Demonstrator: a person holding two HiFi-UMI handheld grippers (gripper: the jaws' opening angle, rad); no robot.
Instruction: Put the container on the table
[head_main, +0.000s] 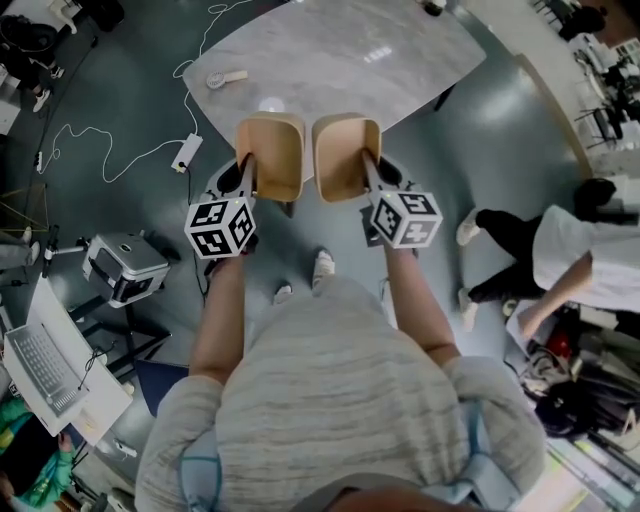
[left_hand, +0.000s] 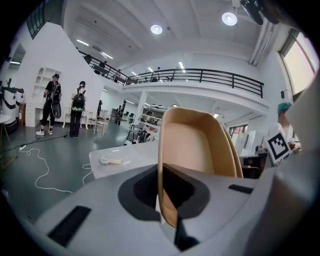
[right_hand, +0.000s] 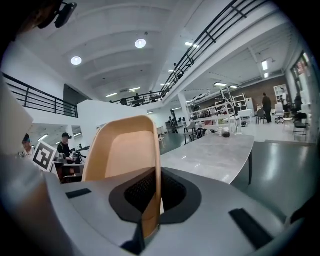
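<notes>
Tan plastic, two open tubs seen from above. The left container (head_main: 270, 155) and the right container (head_main: 346, 156) are held side by side, close but apart, off the floor at the near edge of the grey marbled worktop (head_main: 340, 55). Whether they hang over that edge or just short of it cannot be told from the head view.

The left hand-held gripper (head_main: 247, 172) is clamped on the near wall of the left container (left_hand: 195, 145), one jaw inside and one outside. The right hand-held gripper (head_main: 368, 166) pinches the right container (right_hand: 125, 152) the same way. In both gripper views the housing cuts off each tub's lower part.

A small white object (head_main: 225, 78) lies on the worktop, too small to identify. A bystander (head_main: 575, 250) is cropped at the right edge.
</notes>
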